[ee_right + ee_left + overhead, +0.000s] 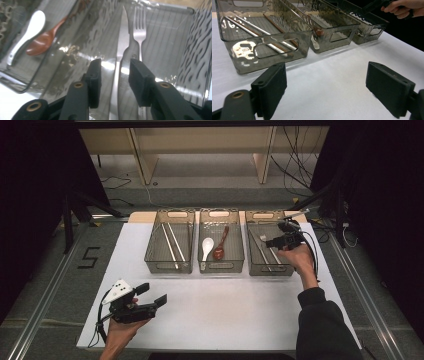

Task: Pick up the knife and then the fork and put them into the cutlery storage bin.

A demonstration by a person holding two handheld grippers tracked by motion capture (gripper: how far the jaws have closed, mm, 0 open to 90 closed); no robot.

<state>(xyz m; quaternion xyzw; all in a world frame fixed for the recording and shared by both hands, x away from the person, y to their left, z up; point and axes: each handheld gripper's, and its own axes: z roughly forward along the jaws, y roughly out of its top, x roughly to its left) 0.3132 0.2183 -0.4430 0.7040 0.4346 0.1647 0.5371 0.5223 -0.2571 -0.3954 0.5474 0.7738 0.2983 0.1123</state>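
Here the right claw [113, 82] hangs over the rightmost of three clear bins, its jaws part open with nothing pressed between the pads. Straight below the gap lies a knife [119, 75], flat on the ribbed floor of that bin [289, 268], and just beside it, toward the claw's right jaw, a fork [139, 32] pointing the same way; the two look to be touching or very nearly so along their handles.

The knife is thin, stiff metal, probably light, and its polished surface will likely be slippery between rubber pads. Lying flat, it offers little height to catch, so the handle would be the safer place to take hold, pinched across its narrow width, well short of the blade.

The fork is the main thing in the way: a jaw coming down on that side could land on it or pick both up together. The bin's wall stands near the claw's right and limits sideways room. Off to the claw's left, behind a wall, the middle bin holds a white spoon [27, 32] and a brown spoon [43, 41].

The left claw [150, 295] rests low over the desk [225, 315], jaws wide and holding nothing, and ahead of it the nearest bin holds chopsticks [259, 37].
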